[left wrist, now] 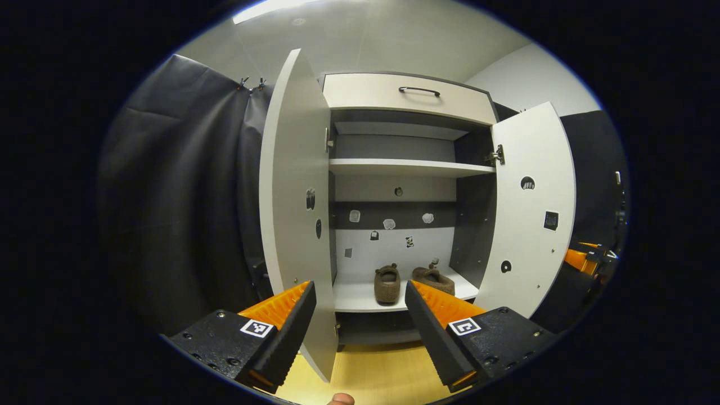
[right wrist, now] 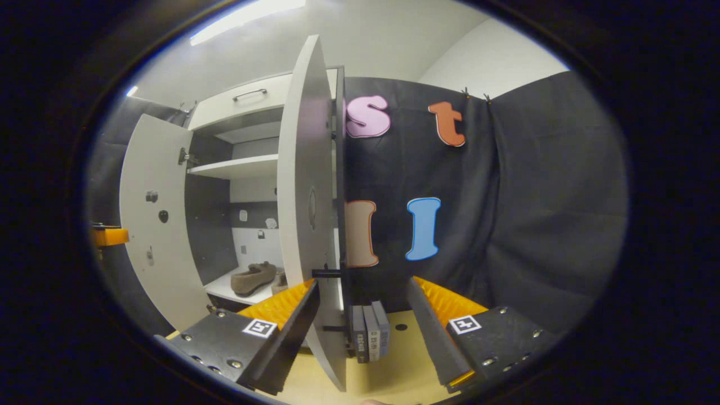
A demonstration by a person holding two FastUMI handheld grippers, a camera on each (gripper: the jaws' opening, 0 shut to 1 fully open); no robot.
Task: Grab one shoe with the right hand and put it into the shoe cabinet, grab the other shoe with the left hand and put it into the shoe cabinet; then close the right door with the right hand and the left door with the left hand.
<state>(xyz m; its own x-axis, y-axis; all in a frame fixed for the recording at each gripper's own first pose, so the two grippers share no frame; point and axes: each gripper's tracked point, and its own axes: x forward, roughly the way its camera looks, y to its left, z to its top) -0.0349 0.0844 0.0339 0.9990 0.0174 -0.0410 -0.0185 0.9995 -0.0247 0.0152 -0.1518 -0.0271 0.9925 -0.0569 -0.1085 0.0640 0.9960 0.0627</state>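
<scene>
The shoe cabinet [left wrist: 408, 98] stands with both doors swung out. Two brown slippers [left wrist: 387, 284] [left wrist: 433, 279] sit side by side on its bottom shelf [left wrist: 360, 298]; in the right gripper view one slipper [right wrist: 253, 278] shows past the door. My left gripper [left wrist: 359, 284] is open in front of the cabinet, with the left door [left wrist: 292, 225] hanging just inside its left finger. My right gripper [right wrist: 363, 281] is open too, and the right door [right wrist: 306, 208], seen edge-on, stands between its fingers near the left one.
The right door [left wrist: 534, 208] and part of the other gripper [left wrist: 582, 259] lie to the right. The left door [right wrist: 152, 225] is farther off. A top drawer with a handle [right wrist: 250, 93], small grey blocks [right wrist: 368, 332] on the wooden floor [left wrist: 371, 377], and black cloth surround the cabinet.
</scene>
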